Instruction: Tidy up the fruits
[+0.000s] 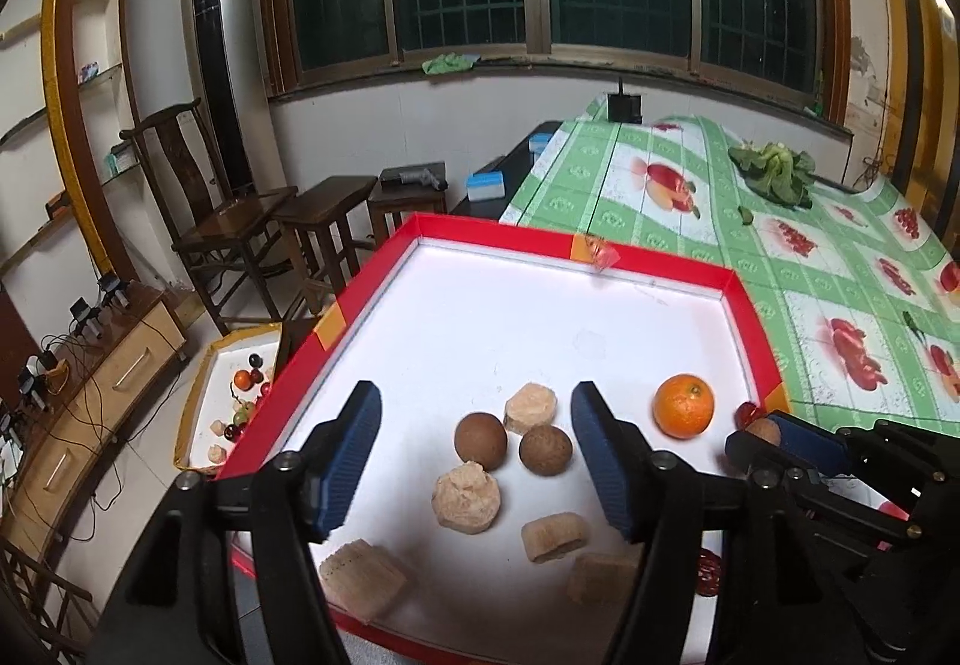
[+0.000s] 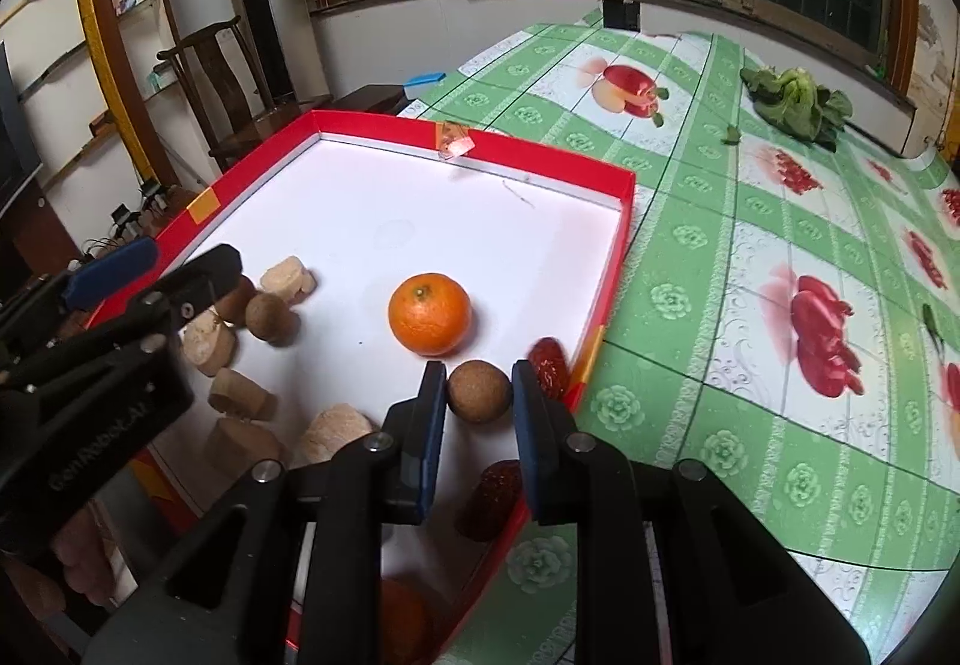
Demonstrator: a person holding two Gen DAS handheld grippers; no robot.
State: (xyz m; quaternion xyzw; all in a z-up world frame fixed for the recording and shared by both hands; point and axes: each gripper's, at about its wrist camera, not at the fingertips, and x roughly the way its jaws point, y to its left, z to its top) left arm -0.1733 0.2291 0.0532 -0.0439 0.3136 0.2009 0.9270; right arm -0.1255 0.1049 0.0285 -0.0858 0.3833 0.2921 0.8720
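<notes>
A red-rimmed white tray (image 1: 741, 305) (image 2: 624, 221) holds an orange (image 1: 684, 404) (image 2: 429, 312), brown round fruits (image 1: 480, 440), several beige chunks (image 1: 466, 497) and red dates (image 2: 551, 360). My left gripper (image 1: 474, 461) is open above two brown fruits and the chunks, touching none. My right gripper (image 2: 478, 389) has its jaws around a brown round fruit (image 2: 479, 390) near the tray's right rim, pads touching its sides. The right gripper also shows in the left wrist view (image 1: 762, 434). A second date (image 2: 492, 497) lies below it.
The tray sits on a green fruit-print tablecloth (image 2: 780, 305). Leafy greens (image 2: 792, 104) lie at the far right of the table. A yellow tray with small fruits (image 1: 234, 407) stands on the floor to the left, near wooden chairs (image 1: 240, 221).
</notes>
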